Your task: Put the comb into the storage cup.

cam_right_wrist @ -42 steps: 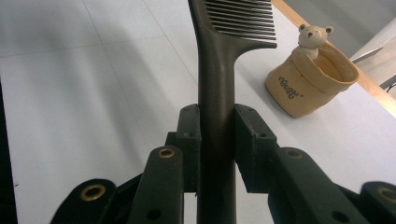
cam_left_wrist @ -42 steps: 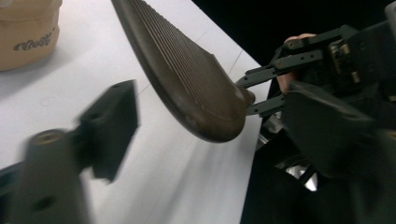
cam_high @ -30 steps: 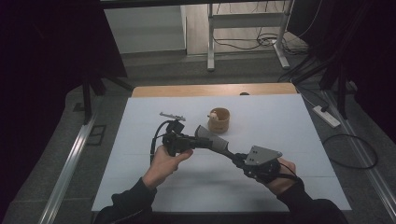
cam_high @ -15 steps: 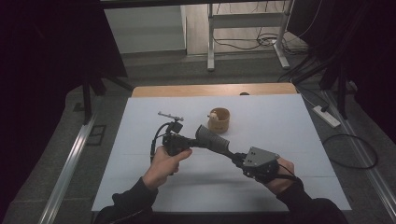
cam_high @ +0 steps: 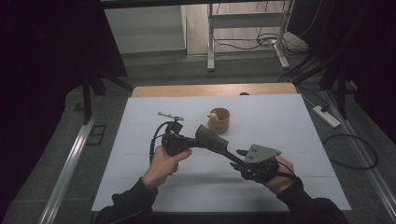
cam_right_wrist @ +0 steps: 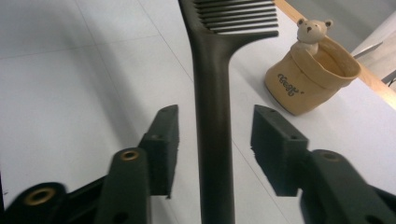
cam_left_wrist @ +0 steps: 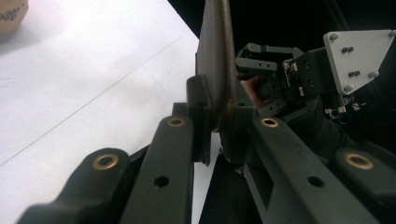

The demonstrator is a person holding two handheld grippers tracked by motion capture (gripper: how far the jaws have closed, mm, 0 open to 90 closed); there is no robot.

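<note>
Right hand-held gripper [cam_right_wrist: 212, 144] opened off comb [cam_right_wrist: 212, 93] — bear [cam_right_wrist: 312, 29] sits in cup [cam_right_wrist: 308, 79].

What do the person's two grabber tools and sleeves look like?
Both tools are black. The left gripper trails a looping black cable. The right gripper carries a grey three-cornered plate with small screws. Their fingers are flat black blocks on arms with brass-coloured rivets. The person wears dark long sleeves.

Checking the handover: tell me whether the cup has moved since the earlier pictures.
No. The cup stands at the same spot just in front of the table's wooden far edge, as in both earlier high views.
</note>
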